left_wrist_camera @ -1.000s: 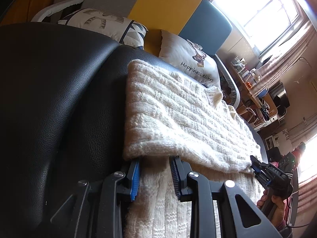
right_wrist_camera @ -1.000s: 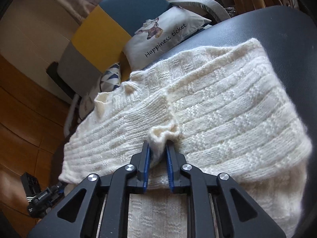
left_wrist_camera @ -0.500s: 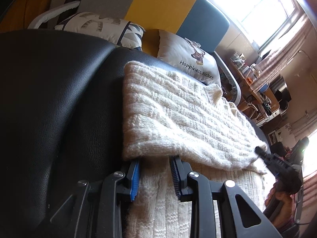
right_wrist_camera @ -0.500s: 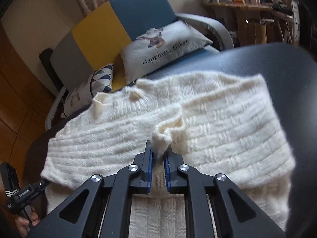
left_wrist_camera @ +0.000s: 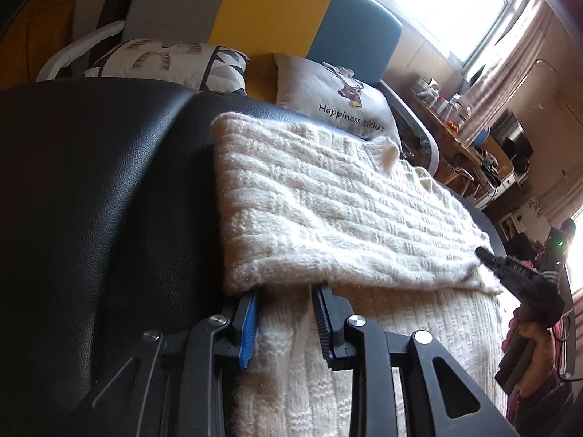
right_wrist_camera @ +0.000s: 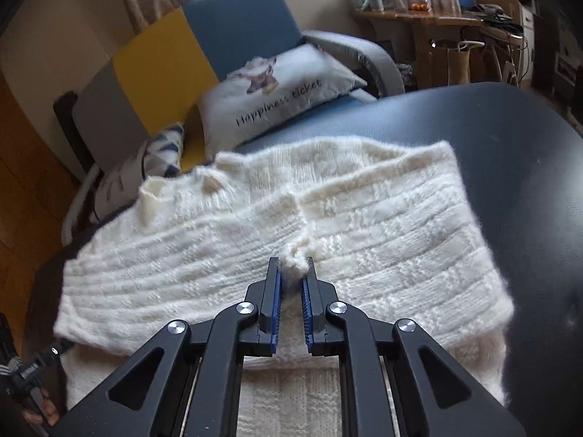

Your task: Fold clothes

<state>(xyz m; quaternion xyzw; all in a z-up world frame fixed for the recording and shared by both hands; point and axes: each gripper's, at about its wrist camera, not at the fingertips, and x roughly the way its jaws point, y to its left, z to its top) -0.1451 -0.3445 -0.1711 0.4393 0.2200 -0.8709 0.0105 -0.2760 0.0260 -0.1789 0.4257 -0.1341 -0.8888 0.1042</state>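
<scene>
A cream knit sweater (left_wrist_camera: 328,211) lies folded over itself on a black leather surface (left_wrist_camera: 91,189). My left gripper (left_wrist_camera: 284,291) sits at the near edge of the upper layer, its tips hidden under that edge. A thick ridge of knit fills the gap between its blue pads (left_wrist_camera: 247,320). My right gripper (right_wrist_camera: 292,266) is shut on a small tuft pinched up from the sweater (right_wrist_camera: 382,240) near the middle of its folded edge. In the left wrist view the right gripper (left_wrist_camera: 484,253) touches the far corner of the fold, with a hand (left_wrist_camera: 528,349) behind it.
Behind the surface stands an armchair (right_wrist_camera: 237,25) with grey, yellow and blue panels. It carries a "Happiness ticket" cushion (right_wrist_camera: 277,98) and a patterned cushion (left_wrist_camera: 167,62). A wooden desk (right_wrist_camera: 430,22) with jars stands at the right, under a bright window (left_wrist_camera: 448,3).
The right jaws have closed tight on the tuft, and the right hand has risen a little and tilted. The left gripper has kept its place, with a slight roll.
</scene>
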